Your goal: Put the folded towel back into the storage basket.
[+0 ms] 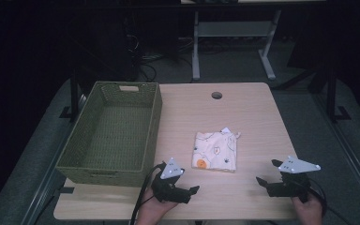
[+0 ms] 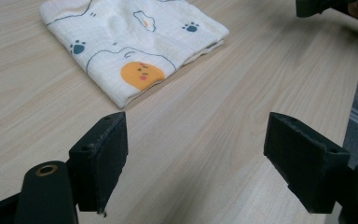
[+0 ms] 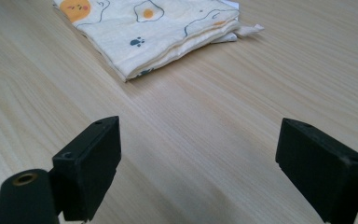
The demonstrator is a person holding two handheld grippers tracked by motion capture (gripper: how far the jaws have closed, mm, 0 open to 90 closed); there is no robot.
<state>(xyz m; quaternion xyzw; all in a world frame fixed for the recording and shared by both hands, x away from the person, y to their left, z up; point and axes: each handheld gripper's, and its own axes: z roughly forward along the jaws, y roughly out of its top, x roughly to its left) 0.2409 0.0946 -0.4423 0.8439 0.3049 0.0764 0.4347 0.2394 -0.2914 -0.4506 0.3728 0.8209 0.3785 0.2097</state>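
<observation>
Soft crinkled cotton cloth (image 1: 216, 151) on matt wood-grain table (image 1: 243, 112).

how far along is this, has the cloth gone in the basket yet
Not yet. Done: the printed cloth already lies folded into a neat square on the table. In hand: nothing; the left gripper and right gripper sit near the table's front edge on either side of the cloth, jaws open and apart from it. Left, most likely: gripping the cloth and moving it; the woven basket beside it holds nothing.
</observation>
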